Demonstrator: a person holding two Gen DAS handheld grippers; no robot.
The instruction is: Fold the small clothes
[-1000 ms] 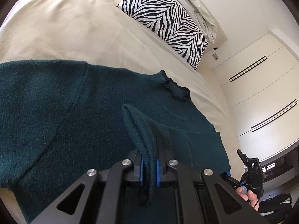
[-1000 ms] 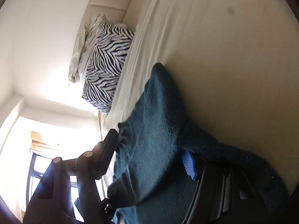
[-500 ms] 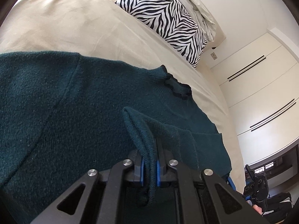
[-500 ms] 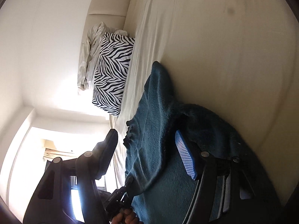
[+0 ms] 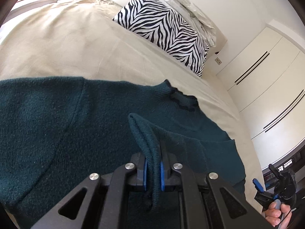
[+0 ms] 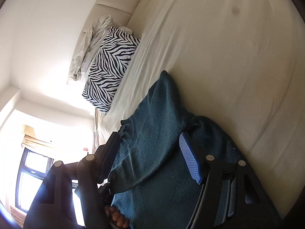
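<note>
A: Where's the dark teal knitted sweater (image 5: pixel 80 126)?

B: Spread flat on the cream bedsheet (image 5: pixel 80 43), neckline toward the zebra-striped pillow (image 5: pixel 164 28). The left gripper (image 5: pixel 153 168) is nearly closed, pinching a ribbed edge between its blue pads.

A: And the right gripper (image 6: pixel 152 156)?

B: Jaws well apart, holding nothing, the sweater lying beneath them.

A: Advice?

B: I'd keep the pinch firm, carry the edge low across the body, and let the right pin the fold line.
</note>
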